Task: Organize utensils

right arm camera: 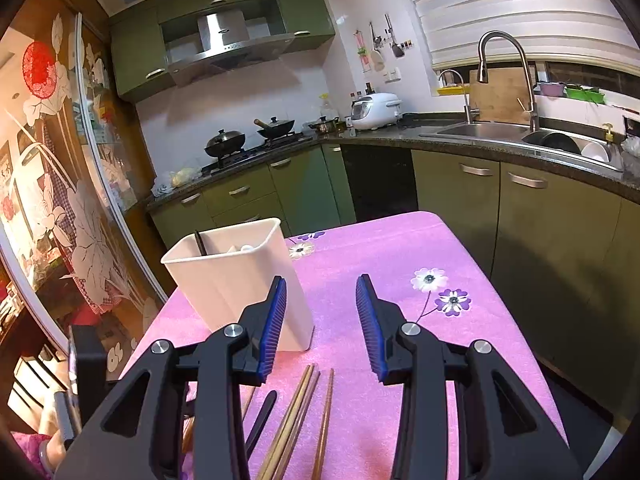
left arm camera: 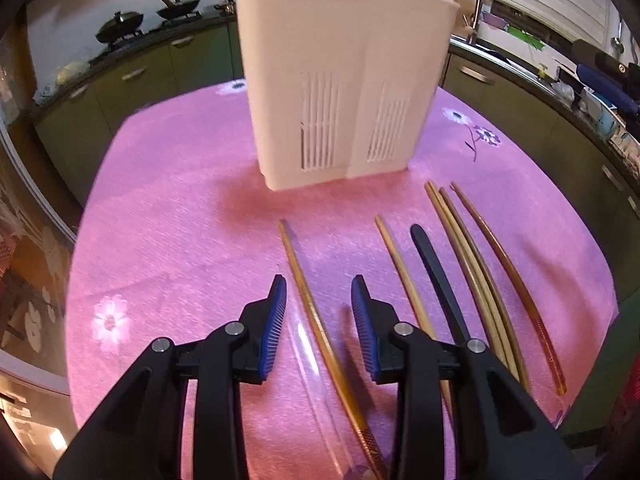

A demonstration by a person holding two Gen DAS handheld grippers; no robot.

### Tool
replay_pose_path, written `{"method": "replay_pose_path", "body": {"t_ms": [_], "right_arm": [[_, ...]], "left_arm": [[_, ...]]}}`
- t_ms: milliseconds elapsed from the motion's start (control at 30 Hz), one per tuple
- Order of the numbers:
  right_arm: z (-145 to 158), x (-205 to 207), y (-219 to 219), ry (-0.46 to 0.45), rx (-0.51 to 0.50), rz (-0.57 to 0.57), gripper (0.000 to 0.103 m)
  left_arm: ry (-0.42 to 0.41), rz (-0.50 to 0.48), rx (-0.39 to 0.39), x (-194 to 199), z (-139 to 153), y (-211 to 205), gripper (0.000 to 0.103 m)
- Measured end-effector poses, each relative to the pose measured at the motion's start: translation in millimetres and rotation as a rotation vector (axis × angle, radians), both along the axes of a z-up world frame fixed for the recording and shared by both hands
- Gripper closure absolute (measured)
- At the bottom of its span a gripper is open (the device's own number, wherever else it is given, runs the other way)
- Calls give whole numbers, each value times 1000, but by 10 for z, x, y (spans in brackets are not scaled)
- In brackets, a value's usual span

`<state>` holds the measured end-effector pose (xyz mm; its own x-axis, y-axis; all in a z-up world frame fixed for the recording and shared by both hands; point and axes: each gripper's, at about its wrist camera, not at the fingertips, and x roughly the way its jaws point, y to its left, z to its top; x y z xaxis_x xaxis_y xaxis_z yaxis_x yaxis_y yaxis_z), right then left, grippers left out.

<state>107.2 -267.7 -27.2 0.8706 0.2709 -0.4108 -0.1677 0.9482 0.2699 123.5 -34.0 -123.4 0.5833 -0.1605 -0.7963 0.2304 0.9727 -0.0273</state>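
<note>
A white slotted utensil holder [left arm camera: 340, 92] [right arm camera: 236, 276] stands upright on the pink tablecloth [left arm camera: 180, 220] [right arm camera: 384, 248]. A dark utensil [right arm camera: 200, 244] leans inside it. Several chopsticks lie side by side in front of it: an amber one [left arm camera: 320, 332], a clear one [left arm camera: 308, 356], a pale wooden one [left arm camera: 404, 276], a black one [left arm camera: 436, 268] [right arm camera: 262, 416], a wooden pair [left arm camera: 468, 264] [right arm camera: 296, 420] and a reddish one [left arm camera: 516, 280] [right arm camera: 324, 420]. My left gripper [left arm camera: 318, 292] is open, low over the cloth, and straddles the amber chopstick without its pads pressing on it. My right gripper [right arm camera: 320, 292] is open and empty above the chopsticks' far ends, to the right of the holder.
The table ends just behind the holder and at the right edge [right arm camera: 480, 264]. Green kitchen cabinets [right arm camera: 520, 216], a sink with a tall tap [right arm camera: 508, 80] and a stove with woks [right arm camera: 248, 140] surround it. A glass flowered door [right arm camera: 60, 200] stands to the left.
</note>
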Motion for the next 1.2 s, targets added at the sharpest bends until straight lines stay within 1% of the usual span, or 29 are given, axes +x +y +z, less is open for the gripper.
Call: {"method": "replay_pose_path", "body": {"t_ms": [67, 133, 167, 233, 300, 467, 500, 567, 667, 767, 800, 867, 933, 1000, 1133, 1200], "right_arm": [[33, 42, 22, 1, -4, 5, 66], [42, 35, 28, 1, -4, 6, 66], [41, 35, 20, 3, -3, 5, 64], [52, 51, 40, 3, 1, 5, 62], [63, 50, 50, 3, 1, 9, 62], [76, 80, 140, 18, -14, 32, 62], [74, 102, 165, 30, -19, 39, 62], [25, 136, 242, 69, -44, 63, 60], [-122, 209, 388, 147, -113, 102, 59], [-421, 368, 474, 280, -206, 103, 60], [-531, 430, 489, 327, -231, 109, 61], [-759, 542, 540, 410, -276, 120, 76], [-924, 616, 574, 455, -305, 118, 77], [-1038, 662, 577, 478, -313, 113, 77], [-1099, 757, 630, 497, -320, 120, 77], [-1132, 803, 690, 516, -348, 129, 77]], "left_arm": [[20, -6, -14, 31, -23, -11, 72], [42, -10, -23, 59, -58, -15, 76], [49, -16, -31, 62, -67, -13, 78], [55, -15, -22, 89, -64, -28, 78], [86, -2, -35, 118, -90, -13, 78], [86, -10, -23, 153, -92, -61, 78], [84, -14, -19, 162, -95, -81, 82], [87, -36, -19, 178, -105, -121, 96], [95, -47, -43, 205, -105, -116, 97], [74, -43, -57, 197, -36, -75, 97], [60, -42, -64, 185, 7, -58, 97], [26, -40, -72, 159, 105, -29, 97], [1, -38, -82, 134, 191, -13, 97], [-24, -36, -96, 108, 285, 14, 97], [-51, -37, -112, 58, 390, 53, 97], [-55, -37, -124, 49, 421, 81, 97]]}}
